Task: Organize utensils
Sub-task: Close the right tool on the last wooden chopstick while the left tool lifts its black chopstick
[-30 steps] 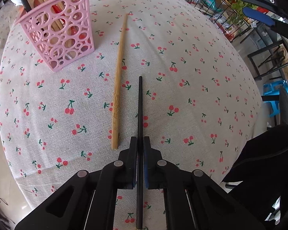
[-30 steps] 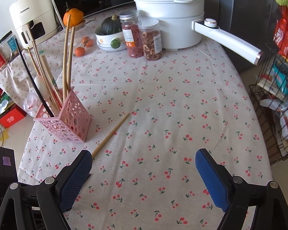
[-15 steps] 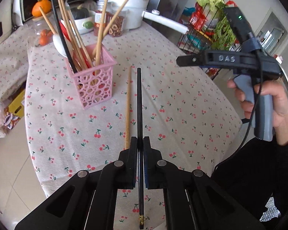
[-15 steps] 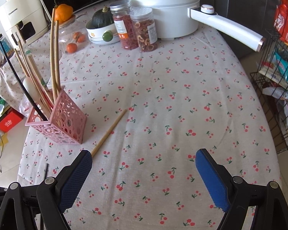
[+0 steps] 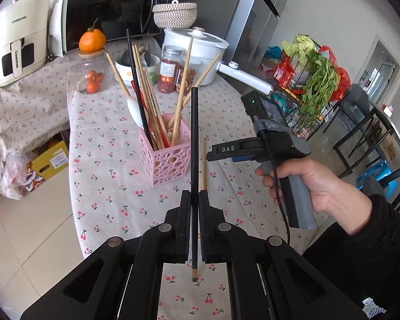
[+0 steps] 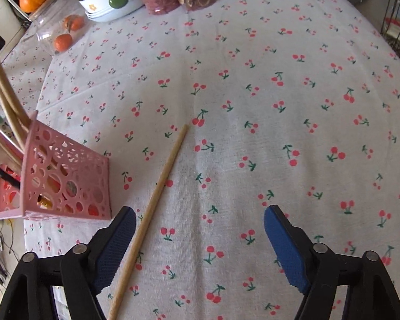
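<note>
My left gripper (image 5: 194,200) is shut on a black chopstick (image 5: 194,144) and holds it lifted, pointing forward toward the pink perforated utensil basket (image 5: 166,157). The basket holds several wooden chopsticks, a black one and a white spoon. A wooden chopstick (image 6: 157,189) lies on the cherry-print tablecloth beside the basket (image 6: 66,184); it also shows in the left wrist view (image 5: 203,165). My right gripper (image 6: 200,240) is open, low over the cloth, its left finger close to the wooden chopstick. It appears from the side in the left wrist view (image 5: 234,152).
At the table's back stand a white pot with a long handle (image 5: 200,50), two jars (image 5: 170,72), a bowl (image 6: 112,2), a glass jar of oranges (image 6: 58,32), a microwave (image 5: 109,13) and an air fryer (image 5: 16,53). A wire rack with greens (image 5: 314,88) stands to the right.
My left gripper has tilted up with the black chopstick, bringing the basket nearer ahead. My right gripper has dropped down and forward toward the wooden chopstick on the cloth.
</note>
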### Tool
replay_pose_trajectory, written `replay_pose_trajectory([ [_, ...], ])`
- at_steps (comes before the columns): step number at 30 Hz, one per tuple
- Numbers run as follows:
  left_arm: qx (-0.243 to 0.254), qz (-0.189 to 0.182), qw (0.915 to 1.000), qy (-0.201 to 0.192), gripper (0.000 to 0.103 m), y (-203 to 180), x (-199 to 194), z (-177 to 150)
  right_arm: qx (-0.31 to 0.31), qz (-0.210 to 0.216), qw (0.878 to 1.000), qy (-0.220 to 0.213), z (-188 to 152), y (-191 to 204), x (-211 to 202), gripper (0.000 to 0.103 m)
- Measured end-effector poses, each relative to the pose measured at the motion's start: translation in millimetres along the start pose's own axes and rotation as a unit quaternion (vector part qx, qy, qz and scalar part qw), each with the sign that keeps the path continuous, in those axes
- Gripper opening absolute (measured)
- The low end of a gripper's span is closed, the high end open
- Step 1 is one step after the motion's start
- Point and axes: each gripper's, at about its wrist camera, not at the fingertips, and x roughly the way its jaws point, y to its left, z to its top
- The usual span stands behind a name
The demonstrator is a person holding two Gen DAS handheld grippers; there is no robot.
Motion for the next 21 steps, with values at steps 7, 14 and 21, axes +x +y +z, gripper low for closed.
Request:
replay_pose_trajectory([
  [7,-0.011,0.005,0.9999,-0.011,0.005,9,-6,3,-0.013,-0.024,1.000,0.003,7,25,31,0.054],
  [14,-0.030,0.012,0.9994,-0.014,0.005,20,-4,3,-0.065,-0.095,0.993,-0.014,3,47,38,0.024],
  [21,-0.041,0.026,0.9983,-0.032,0.005,26,-6,6,-0.070,-0.046,0.996,-0.003,-2,37,31,0.005],
])
